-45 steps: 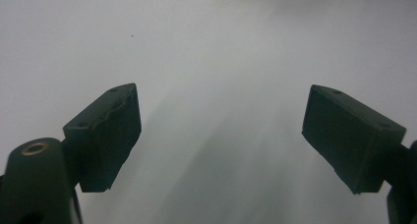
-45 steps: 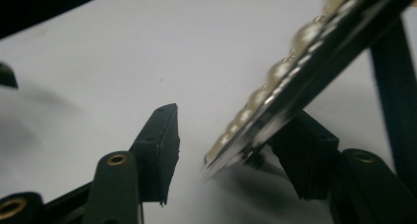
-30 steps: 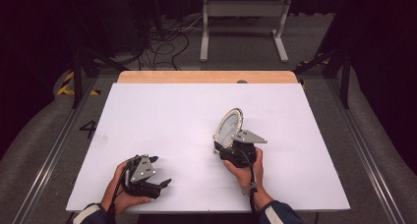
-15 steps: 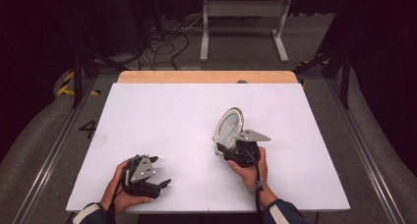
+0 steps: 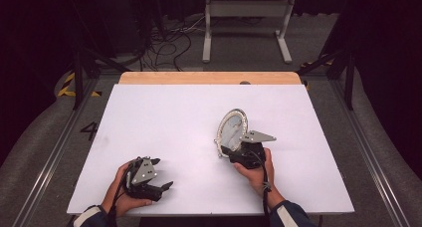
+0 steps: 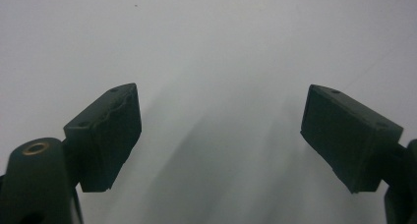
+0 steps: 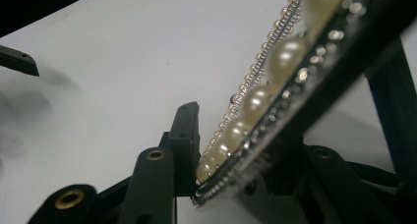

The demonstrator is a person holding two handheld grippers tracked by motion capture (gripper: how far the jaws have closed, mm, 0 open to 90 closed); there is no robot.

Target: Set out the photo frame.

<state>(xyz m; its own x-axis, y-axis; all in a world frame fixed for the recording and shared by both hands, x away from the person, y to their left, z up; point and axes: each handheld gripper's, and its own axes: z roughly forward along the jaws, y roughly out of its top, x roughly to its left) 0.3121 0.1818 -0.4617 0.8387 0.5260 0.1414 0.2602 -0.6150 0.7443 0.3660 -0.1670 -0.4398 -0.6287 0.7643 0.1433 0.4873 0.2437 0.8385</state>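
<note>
Right claw (image 5: 230, 148) closing, seemingly gripping frame (image 5: 232, 130).

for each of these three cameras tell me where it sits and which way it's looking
High view: above the person's side, looking forward and down on the white table; both hands show.
Left gripper view: on the left claw, facing bare tabletop.
Right gripper view: on the right claw, along the pearl-rimmed oval frame.
Shared: high and right views both show that frame.

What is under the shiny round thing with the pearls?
The pearl-rimmed frame stands tilted in the right gripper. Under it lies the white table. The gripper hides its bottom edge, so contact with the table cannot be seen.
</note>
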